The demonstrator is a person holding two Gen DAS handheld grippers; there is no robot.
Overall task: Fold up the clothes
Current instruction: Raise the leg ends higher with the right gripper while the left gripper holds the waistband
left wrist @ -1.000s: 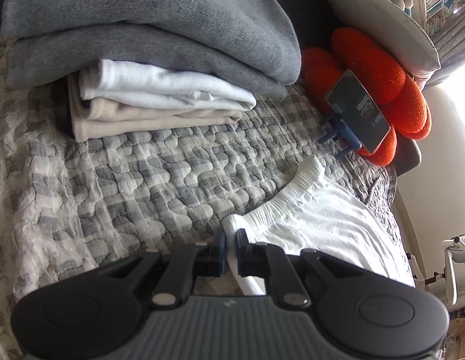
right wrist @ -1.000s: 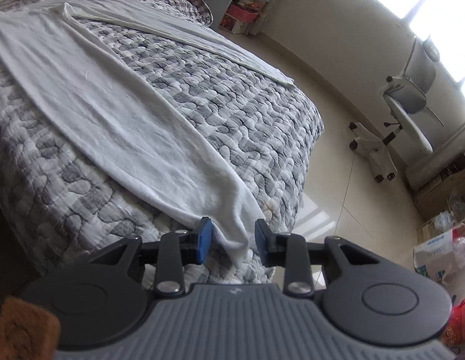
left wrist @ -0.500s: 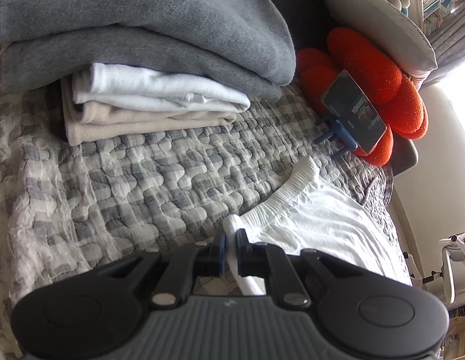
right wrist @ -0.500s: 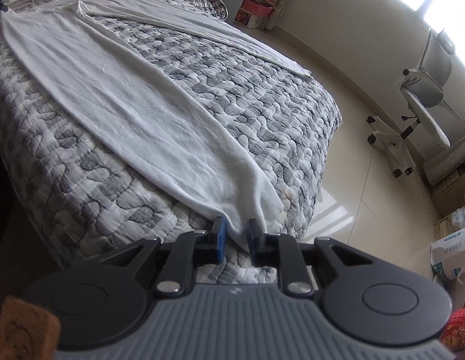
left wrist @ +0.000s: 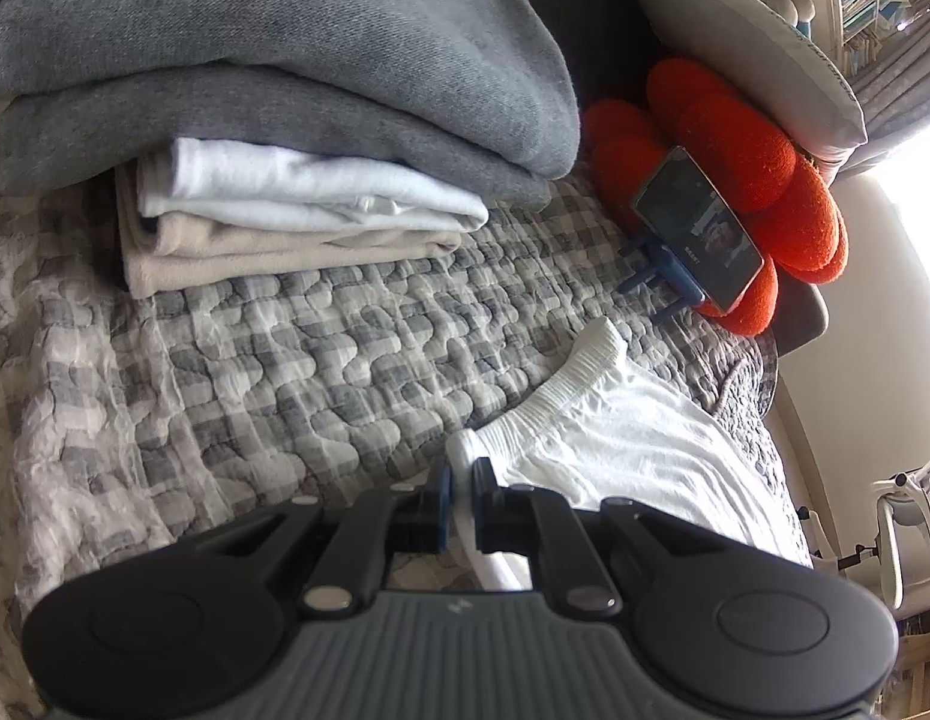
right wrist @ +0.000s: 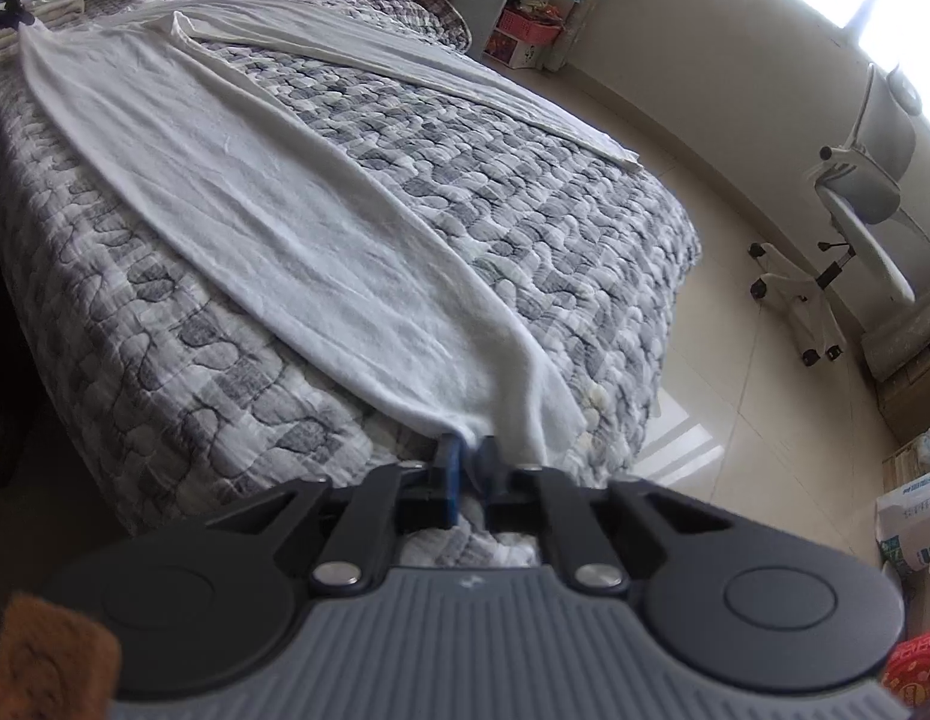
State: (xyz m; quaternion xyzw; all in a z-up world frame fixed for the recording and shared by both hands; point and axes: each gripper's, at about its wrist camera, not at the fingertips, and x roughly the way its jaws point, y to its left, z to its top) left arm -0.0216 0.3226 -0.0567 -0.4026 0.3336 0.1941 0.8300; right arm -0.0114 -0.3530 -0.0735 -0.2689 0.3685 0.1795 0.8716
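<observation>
Two grippers' fingers (left wrist: 444, 483) on soft white ribbed-waist trousers (right wrist: 273, 204).

trousers (right wrist: 273, 180) lie lengthwise on the bed (right wrist: 525, 192), folded stack (left wrist: 273, 138) behind.

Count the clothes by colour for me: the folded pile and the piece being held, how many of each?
Grey, folded: 2
White, folded: 1
Beige, folded: 1
White trousers, spread on the bed, pinched by both grippers: 1
Total: 5
</observation>
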